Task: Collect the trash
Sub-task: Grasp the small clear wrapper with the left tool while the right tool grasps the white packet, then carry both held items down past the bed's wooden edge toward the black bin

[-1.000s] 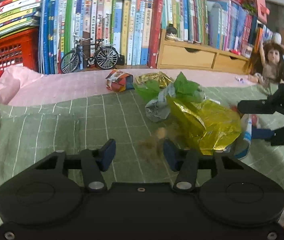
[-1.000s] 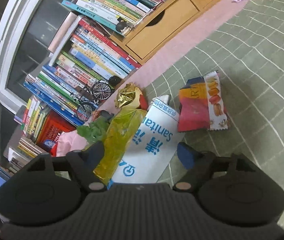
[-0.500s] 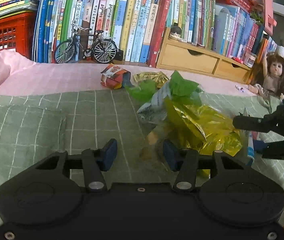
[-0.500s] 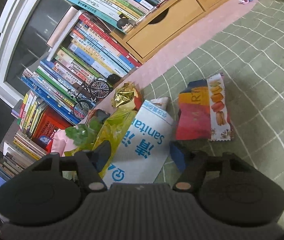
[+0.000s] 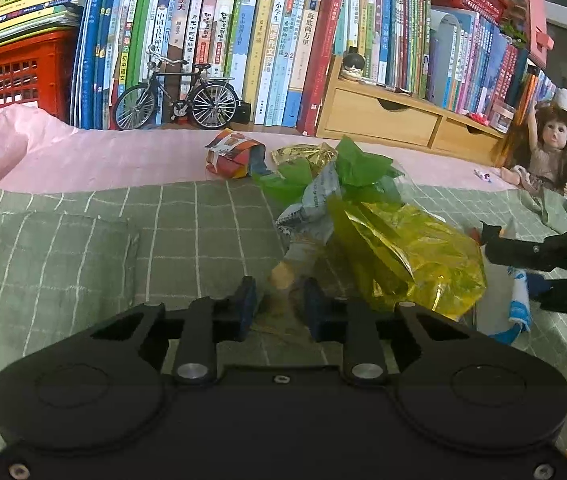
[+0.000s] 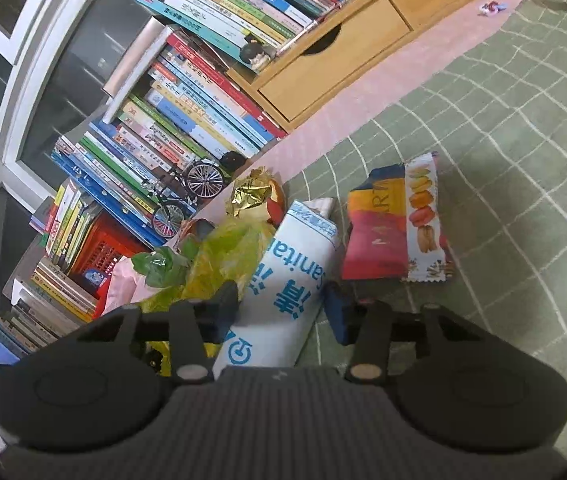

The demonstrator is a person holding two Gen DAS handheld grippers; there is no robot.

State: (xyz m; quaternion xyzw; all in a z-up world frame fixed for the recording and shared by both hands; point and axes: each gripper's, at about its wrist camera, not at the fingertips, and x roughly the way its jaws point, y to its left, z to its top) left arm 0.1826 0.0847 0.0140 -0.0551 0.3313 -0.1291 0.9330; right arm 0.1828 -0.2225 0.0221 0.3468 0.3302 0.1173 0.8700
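The white packet (image 6: 283, 280) lay on the green checked cloth (image 6: 503, 160), its near end between the right gripper (image 6: 279, 312)'s wide-spread fingers (image 6: 335, 312), neither visibly touching it; its long axis ran straight away from them towards the books (image 6: 187, 120). The yellow bag (image 5: 411, 256) lay just beside it. The left gripper (image 5: 277, 306) had narrower-set, empty fingers around a small brown scrap (image 5: 283, 276).

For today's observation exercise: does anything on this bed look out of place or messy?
Yes. Litter lies on the green checked cover: a yellow plastic bag, a white-and-blue sanitary packet, a macaron snack wrapper and crumpled gold foil, heaped near the books.
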